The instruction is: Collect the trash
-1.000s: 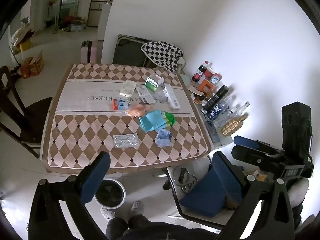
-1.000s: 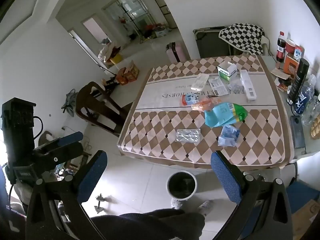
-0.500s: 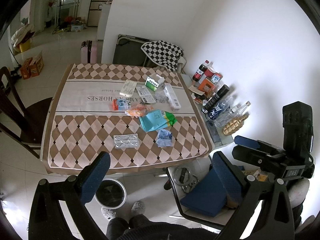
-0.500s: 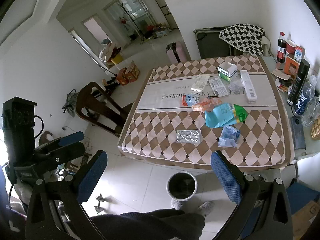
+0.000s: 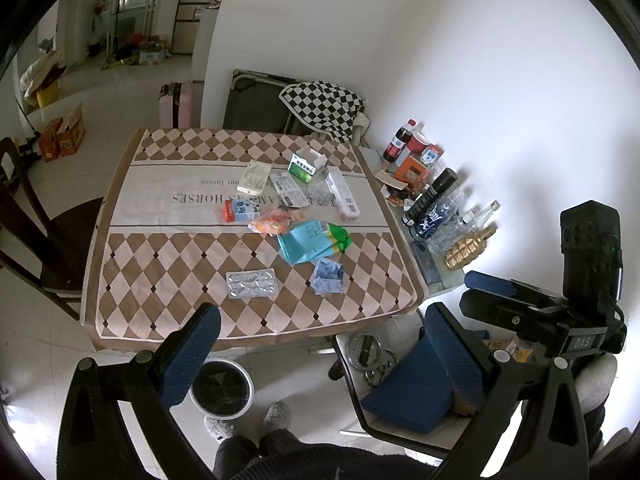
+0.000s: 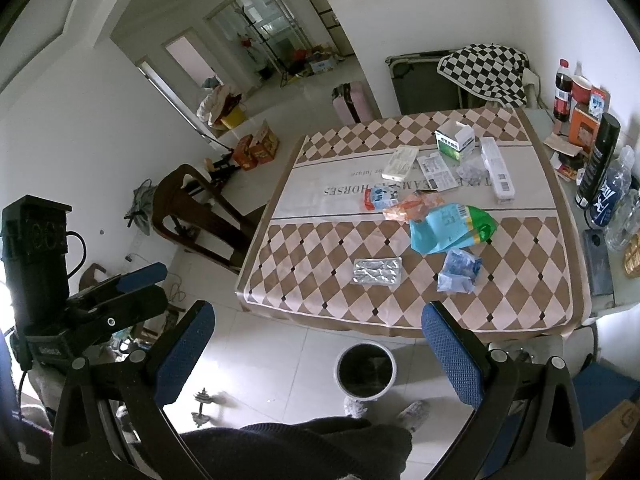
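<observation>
Change: both hand-held grippers are being lifted slightly higher and back from the worktop (image 5: 132,264); litter is being left untouched, so collecting is judged not yet begun.
Left hand-held gripper (image 5: 320,352): being held released, jaws wide apart, nothing between them.
Right hand-held gripper (image 6: 316,344): being held released too, empty, above the front edge.
Trash: wrappers, a foil pill sheet (image 5: 251,283), a teal bag (image 5: 308,240) and small boxes are lying crumpled and flat, being clustered from centre toward the far right corner.
Bin (image 6: 366,372): being kept on the floor just below the front edge, open.
</observation>
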`<action>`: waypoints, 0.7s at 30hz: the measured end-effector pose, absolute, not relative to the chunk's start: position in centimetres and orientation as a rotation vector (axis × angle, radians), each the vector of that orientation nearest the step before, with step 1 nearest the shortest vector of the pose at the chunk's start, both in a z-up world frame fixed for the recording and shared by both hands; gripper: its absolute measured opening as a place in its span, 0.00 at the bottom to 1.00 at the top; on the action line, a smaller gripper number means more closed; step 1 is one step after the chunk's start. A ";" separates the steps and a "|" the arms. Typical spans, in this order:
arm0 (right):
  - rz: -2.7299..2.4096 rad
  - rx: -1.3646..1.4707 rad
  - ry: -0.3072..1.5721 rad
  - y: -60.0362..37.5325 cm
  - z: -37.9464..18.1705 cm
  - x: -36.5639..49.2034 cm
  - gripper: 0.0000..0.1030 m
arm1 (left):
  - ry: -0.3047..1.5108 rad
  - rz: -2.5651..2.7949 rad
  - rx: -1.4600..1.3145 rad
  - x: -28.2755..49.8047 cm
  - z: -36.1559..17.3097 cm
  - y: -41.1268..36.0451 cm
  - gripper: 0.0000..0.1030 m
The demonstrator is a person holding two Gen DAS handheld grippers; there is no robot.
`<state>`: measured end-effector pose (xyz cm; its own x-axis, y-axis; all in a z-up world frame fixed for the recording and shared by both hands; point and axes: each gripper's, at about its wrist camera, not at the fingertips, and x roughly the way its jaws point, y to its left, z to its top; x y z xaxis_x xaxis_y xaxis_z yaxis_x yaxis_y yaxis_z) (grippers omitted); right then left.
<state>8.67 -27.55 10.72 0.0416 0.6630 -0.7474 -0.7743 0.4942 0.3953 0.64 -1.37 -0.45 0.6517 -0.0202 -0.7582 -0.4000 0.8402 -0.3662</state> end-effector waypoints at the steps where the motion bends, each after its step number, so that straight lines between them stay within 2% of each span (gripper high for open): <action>1: 1.104 -0.129 1.059 -27.6 10.9 8.5 1.00 | 0.842 0.228 -0.544 0.6 -0.4 -1.3 1.00; 21: 1.111 -0.124 1.063 -27.4 11.0 8.2 1.00 | 0.842 0.233 -0.539 0.9 -0.4 -1.5 1.00</action>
<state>8.18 -27.43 11.00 0.0348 0.6660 -0.7451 -0.7736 0.4900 0.4019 0.87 -1.52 -0.35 0.6511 -0.0137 -0.7589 -0.4017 0.8421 -0.3598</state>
